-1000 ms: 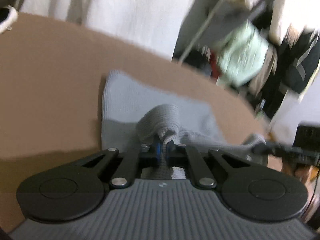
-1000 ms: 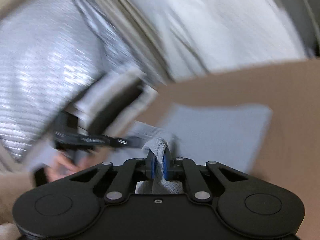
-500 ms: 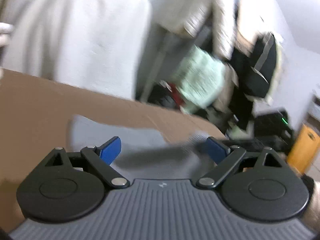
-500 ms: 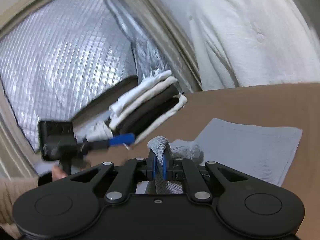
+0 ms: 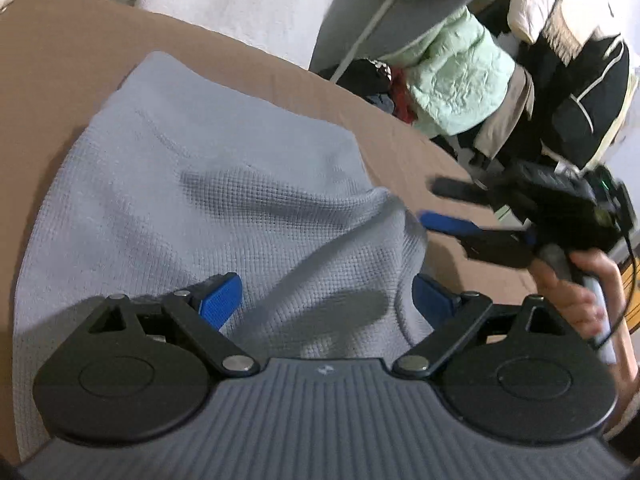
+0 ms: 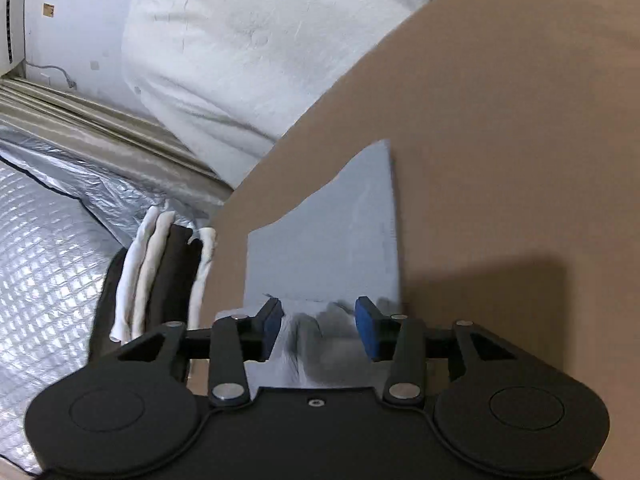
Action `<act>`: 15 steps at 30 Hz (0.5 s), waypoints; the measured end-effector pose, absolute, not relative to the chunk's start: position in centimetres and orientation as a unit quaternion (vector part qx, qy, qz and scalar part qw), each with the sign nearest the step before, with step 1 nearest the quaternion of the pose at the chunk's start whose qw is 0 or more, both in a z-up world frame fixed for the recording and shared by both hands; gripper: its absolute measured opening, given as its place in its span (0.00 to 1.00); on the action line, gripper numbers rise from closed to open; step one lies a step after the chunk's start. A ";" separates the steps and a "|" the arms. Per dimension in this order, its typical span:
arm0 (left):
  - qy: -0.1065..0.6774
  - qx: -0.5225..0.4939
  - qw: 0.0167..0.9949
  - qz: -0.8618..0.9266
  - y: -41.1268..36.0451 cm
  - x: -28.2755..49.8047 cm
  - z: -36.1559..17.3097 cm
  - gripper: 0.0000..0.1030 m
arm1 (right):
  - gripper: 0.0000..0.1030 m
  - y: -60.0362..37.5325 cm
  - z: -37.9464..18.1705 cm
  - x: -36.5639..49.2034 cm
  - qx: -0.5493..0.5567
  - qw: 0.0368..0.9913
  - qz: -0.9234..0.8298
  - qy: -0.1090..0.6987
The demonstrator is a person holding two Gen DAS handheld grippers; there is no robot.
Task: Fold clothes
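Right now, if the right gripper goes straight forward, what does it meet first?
Probably the light grey waffle-knit cloth on the brown table; it already lies between the right gripper open jaws. Depth is unclear.

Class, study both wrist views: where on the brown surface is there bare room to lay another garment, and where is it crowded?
Bare brown surface lies right of the grey cloth in the right wrist view, and beyond the cloth's far edge in the left wrist view. It is crowded at the cloth's near end, where the left hand-held gripper and right hand-held gripper stand open, and by the folded stack.
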State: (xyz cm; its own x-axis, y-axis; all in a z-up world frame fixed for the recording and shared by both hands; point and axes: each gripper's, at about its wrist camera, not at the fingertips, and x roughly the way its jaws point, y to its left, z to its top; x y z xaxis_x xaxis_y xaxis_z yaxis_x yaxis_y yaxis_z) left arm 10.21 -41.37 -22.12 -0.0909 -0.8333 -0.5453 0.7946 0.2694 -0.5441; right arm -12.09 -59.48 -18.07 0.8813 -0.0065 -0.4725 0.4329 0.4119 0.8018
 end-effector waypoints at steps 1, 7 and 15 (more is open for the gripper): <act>0.427 -0.029 0.675 -0.601 -40.8 10.2 -21.9 0.90 | 0.57 -58.8 -17.4 -12.6 0.519 0.818 -0.137 0.206; 0.396 -0.039 0.719 -0.569 -36.5 10.3 -20.0 0.90 | 0.64 -55.5 -17.1 -11.3 0.476 0.824 -0.148 0.269; 0.358 -0.002 0.746 -0.562 -30.5 10.4 -18.7 0.90 | 0.65 -52.2 -18.8 -7.4 0.410 0.833 -0.164 0.333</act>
